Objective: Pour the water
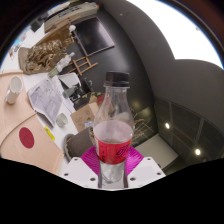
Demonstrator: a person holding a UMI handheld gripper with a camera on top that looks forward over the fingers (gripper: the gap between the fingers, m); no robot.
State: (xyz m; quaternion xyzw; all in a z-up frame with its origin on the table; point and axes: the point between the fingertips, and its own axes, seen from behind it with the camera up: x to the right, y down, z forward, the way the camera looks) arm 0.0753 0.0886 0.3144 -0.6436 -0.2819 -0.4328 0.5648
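A clear plastic bottle [113, 128] with a dark cap and a red label stands upright between my fingers. My gripper [112, 158] is shut on the bottle, with the magenta pads [90, 158] pressing its lower body from both sides. The bottle's base is hidden by the fingers. The bottle hangs above a dark floor, with a light tabletop to its left. I see no cup or other vessel near the bottle.
A cluttered light table [25, 125] lies to the left with papers [45, 95], a small metal can [13, 90] and a red-marked card [27, 138]. A wooden stool or rack [82, 62] stands beyond. A dark floor with a white panel [185, 30] fills the right.
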